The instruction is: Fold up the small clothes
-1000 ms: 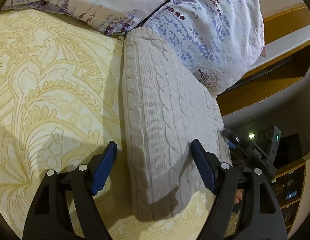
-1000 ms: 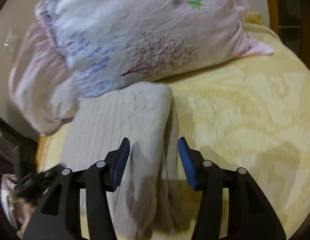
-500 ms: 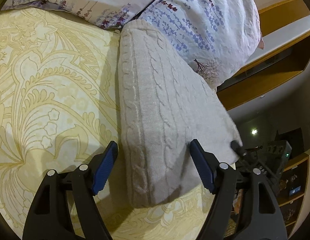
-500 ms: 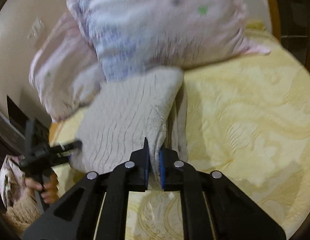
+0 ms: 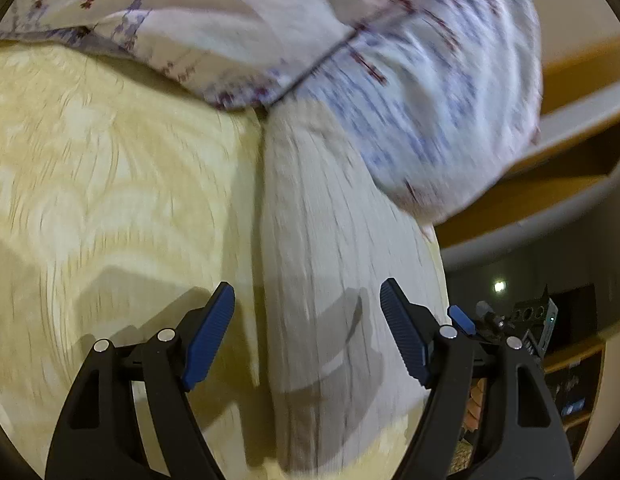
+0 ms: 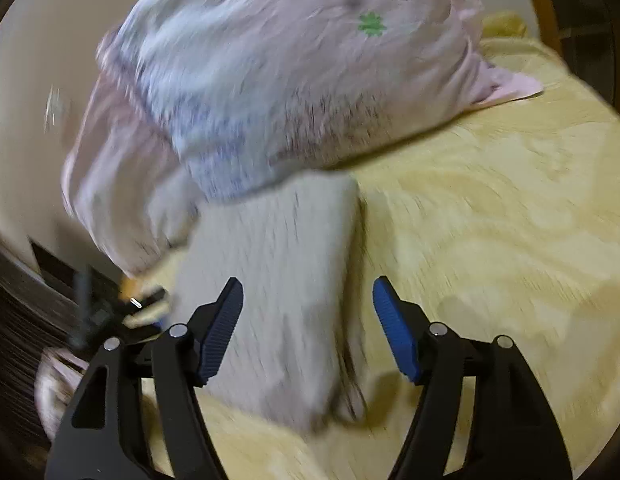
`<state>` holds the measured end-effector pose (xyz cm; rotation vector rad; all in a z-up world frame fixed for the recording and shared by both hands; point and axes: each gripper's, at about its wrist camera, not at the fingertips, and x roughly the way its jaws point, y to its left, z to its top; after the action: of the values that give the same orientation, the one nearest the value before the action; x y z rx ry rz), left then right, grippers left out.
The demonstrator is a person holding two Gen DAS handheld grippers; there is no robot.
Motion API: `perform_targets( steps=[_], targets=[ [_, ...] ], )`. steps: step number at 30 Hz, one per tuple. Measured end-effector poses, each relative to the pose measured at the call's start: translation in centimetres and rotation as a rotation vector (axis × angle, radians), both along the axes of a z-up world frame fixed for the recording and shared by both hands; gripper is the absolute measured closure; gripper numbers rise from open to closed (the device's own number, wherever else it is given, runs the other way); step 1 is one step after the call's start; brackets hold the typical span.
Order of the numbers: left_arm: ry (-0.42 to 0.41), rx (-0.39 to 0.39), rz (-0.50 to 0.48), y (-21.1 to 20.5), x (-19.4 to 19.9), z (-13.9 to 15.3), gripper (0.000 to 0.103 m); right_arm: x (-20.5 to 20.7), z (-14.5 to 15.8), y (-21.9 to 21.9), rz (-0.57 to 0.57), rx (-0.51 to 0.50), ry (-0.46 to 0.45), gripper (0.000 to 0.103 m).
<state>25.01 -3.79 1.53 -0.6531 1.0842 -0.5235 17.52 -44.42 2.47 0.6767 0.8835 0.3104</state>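
- The knitted garment, pale grey and folded into a long narrow shape, lies on the yellow bedspread; its far end touches the flowered pillows.
- We hold the left gripper over the near part of the garment with the jaws wide apart and nothing between the blue pads. One pad is above the bedspread just beside the garment's left edge, the other above its right side.
- We hold the right gripper also spread wide and empty; the garment lies below the gap and its near corner is just in front of us.
- In the left wrist view the garment's right edge runs close along the edge of the bed; beyond it are a wooden bed frame and dark shelves.
- To the left of the garment in this view the bedspread gives wide flat room.
- In the right wrist view the open room is to the right of the garment, on the bedspread; the pillows close the far side.
- Both views are blurred. We see a small green clover print on one pillow, and we can read no writing or label.
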Motion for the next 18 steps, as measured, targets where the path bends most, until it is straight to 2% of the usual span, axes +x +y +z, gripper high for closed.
perform_targets(
  steps=[3, 7, 8, 10, 11, 12, 13, 15, 18],
  targets=[
    [0.029, -0.013, 0.012, -0.2, 3.0, -0.4, 0.028, 4.8, -1.7, -0.7, -0.010, 0.080, 0.079, 0.036],
    [0.045, -0.013, 0.022, -0.7, 6.0, -1.0, 0.028, 7.9, -4.0, -0.6, -0.001, 0.113, 0.150, 0.038],
    [0.050, -0.018, 0.025, -0.8, 6.4, -1.1, 0.029, 8.4, -4.4, -0.3, 0.005, 0.117, 0.156, 0.042],
    [0.053, -0.044, 0.022, -1.0, 7.2, -1.5, 0.038, 9.0, -5.0, 0.2, 0.028, 0.120, 0.149, 0.074],
    [0.051, -0.063, 0.020, -1.2, 7.6, -1.6, 0.048, 9.1, -4.9, 0.5, 0.031, 0.104, 0.130, 0.080],
    [0.050, -0.068, 0.024, -1.3, 7.8, -1.7, 0.057, 9.1, -4.8, 0.7, 0.034, 0.098, 0.112, 0.091],
    [0.046, -0.071, 0.030, -1.5, 7.9, -1.7, 0.061, 8.9, -4.1, 0.8, 0.037, 0.079, 0.075, 0.093],
    [0.017, -0.073, 0.029, -1.8, 7.9, -1.5, 0.079, 8.0, -2.4, 1.2, 0.033, 0.034, -0.017, 0.094],
    [-0.068, -0.088, 0.019, -1.8, 6.6, -0.3, 0.084, 5.8, 0.8, 1.6, 0.048, -0.016, -0.185, 0.094]
  ],
)
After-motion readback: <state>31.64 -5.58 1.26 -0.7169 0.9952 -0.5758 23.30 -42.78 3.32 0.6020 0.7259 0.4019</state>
